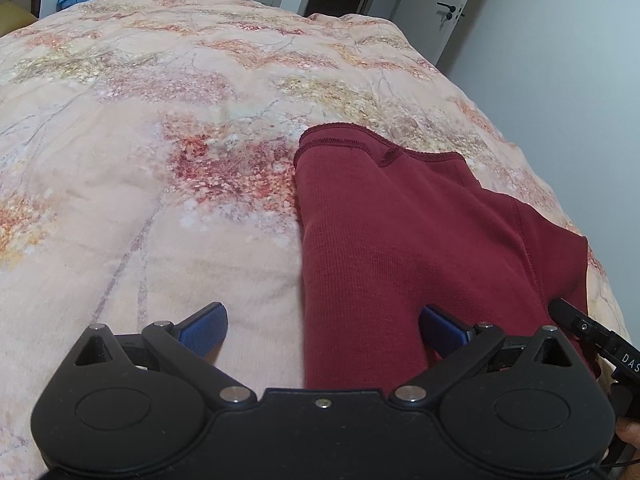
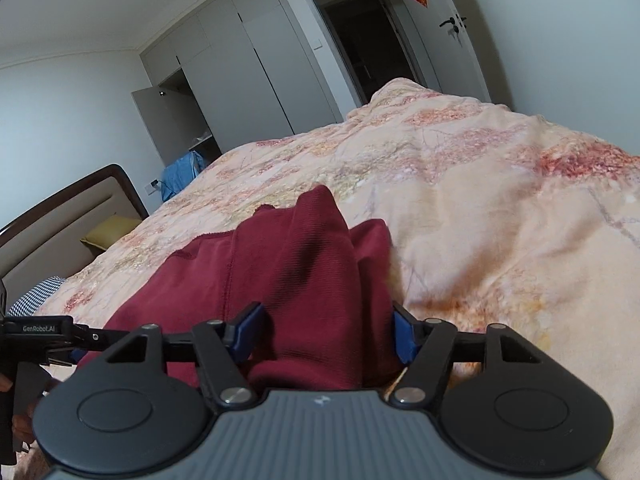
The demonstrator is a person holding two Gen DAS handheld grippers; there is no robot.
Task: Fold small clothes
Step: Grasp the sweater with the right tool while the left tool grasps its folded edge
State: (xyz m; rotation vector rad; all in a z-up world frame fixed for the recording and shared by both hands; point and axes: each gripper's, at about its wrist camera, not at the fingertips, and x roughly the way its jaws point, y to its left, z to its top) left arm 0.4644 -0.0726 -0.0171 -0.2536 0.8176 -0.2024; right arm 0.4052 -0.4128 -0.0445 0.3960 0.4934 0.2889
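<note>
A dark red ribbed garment [image 1: 400, 232] lies on the floral bedspread [image 1: 160, 160], its stitched hem at the far end. My left gripper [image 1: 324, 330] hovers low over the garment's near left edge and is open. One blue pad [image 1: 204, 326] is over the bedspread, the other over the cloth. In the right wrist view the garment [image 2: 304, 264] rises in a bunched ridge between the blue pads of my right gripper [image 2: 326, 334], which press on both sides of the fold. The right gripper's body shows at the right edge of the left wrist view.
The bedspread [image 2: 500, 208] stretches far and to the right. A headboard [image 2: 60, 208], a yellow pillow [image 2: 112, 230] and checked fabric [image 2: 40, 292] are at the left. Blue clothing [image 2: 182, 174] hangs by an open wardrobe [image 2: 224, 72]. A dark doorway [image 2: 364, 36] lies beyond.
</note>
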